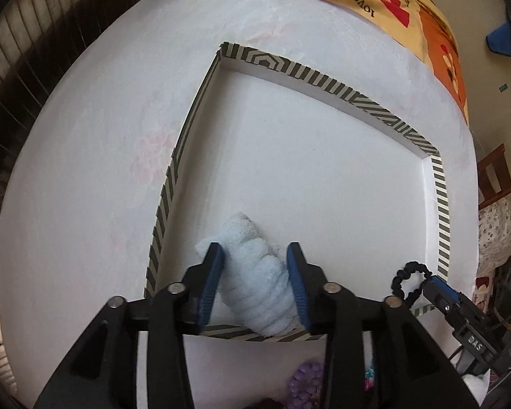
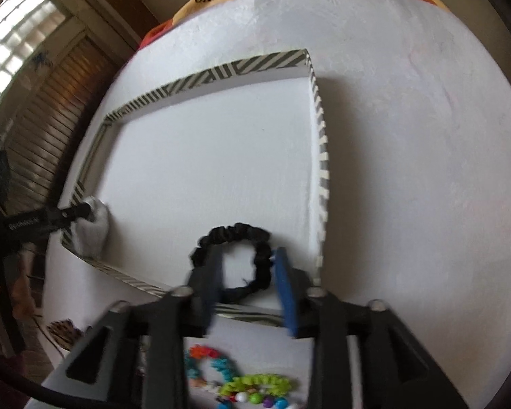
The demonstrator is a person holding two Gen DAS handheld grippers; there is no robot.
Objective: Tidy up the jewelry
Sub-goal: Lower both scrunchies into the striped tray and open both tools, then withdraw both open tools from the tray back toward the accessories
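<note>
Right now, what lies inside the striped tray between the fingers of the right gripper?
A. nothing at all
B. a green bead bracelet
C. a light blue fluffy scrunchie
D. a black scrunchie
D: in the right wrist view the black scrunchie lies on the white floor of the striped tray, between the fingers of the right gripper.

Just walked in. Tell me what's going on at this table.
A person with a gripper in each hand is sorting hair ties and jewelry into a shallow striped-rim tray. The left gripper straddles a fluffy light-blue scrunchie in the tray's near left corner, jaws parted. The right gripper stands open over a black scrunchie lying near the right wall. Colourful bead bracelets wait on the white table outside the tray.
</note>
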